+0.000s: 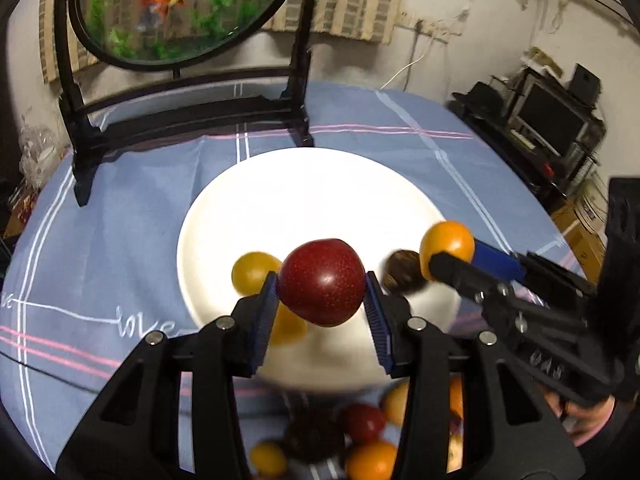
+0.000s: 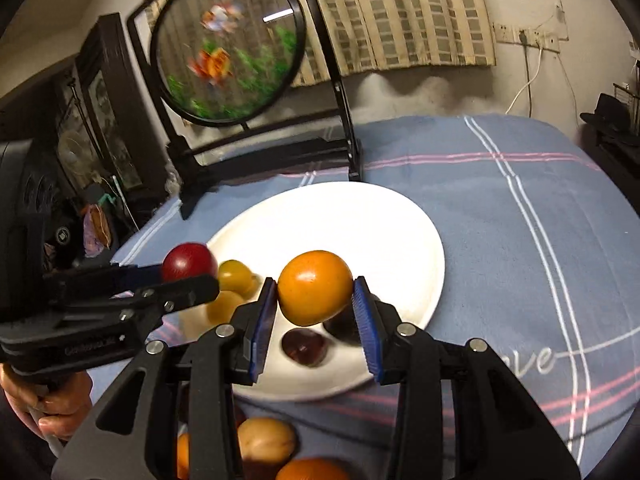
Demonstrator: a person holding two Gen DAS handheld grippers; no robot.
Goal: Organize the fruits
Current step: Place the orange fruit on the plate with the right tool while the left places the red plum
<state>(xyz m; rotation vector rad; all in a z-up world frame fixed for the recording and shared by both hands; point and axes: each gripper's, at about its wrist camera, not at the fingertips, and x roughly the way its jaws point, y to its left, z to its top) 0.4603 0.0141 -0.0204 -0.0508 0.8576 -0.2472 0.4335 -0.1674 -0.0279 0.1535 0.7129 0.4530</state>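
My left gripper (image 1: 322,300) is shut on a dark red fruit (image 1: 322,282) and holds it above the near edge of a white plate (image 1: 312,200). My right gripper (image 2: 316,312) is shut on an orange fruit (image 2: 315,287) above the same plate (image 2: 360,232). The orange fruit also shows in the left wrist view (image 1: 447,245), and the red one in the right wrist view (image 2: 189,265). Yellow fruits (image 1: 253,273) and dark brown fruits (image 2: 303,346) lie on the plate. More loose fruits (image 1: 370,458) lie on the cloth in front of the plate, partly hidden by the grippers.
A round fish picture on a black stand (image 1: 180,12) stands behind the plate on the blue striped cloth (image 2: 520,240). Dark shelves (image 1: 552,120) stand beyond the table's right edge. A dark cabinet (image 2: 96,120) stands to the left.
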